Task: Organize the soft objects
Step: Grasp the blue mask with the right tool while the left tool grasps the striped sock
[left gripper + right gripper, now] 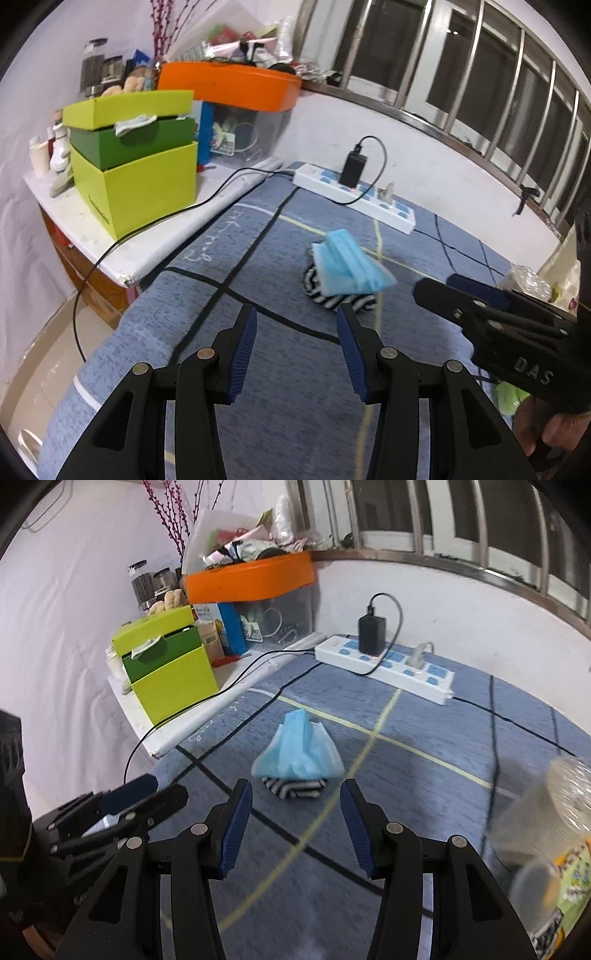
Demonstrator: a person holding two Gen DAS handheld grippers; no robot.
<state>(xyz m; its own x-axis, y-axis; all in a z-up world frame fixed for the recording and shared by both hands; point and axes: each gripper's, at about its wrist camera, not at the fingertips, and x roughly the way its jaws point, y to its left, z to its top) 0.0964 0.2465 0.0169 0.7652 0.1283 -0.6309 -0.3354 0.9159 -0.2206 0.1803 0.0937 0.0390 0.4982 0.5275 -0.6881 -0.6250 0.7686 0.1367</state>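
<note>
Your left claw point(297, 319) and right claw point(295, 794) both stand open, empty. The blue mask point(297, 747) lies atop the striped sock point(295, 788) on the bed point(424, 786), straight ahead, nearer your right claw.

Light blue mask point(297, 747) over a black-and-white striped cloth point(293, 789). Blue bedspread point(424, 786) with black and yellow lines. Lime and dark green boxes point(136, 162), orange lid point(229, 85), white power strip point(354, 197) with blue sockets.
</note>
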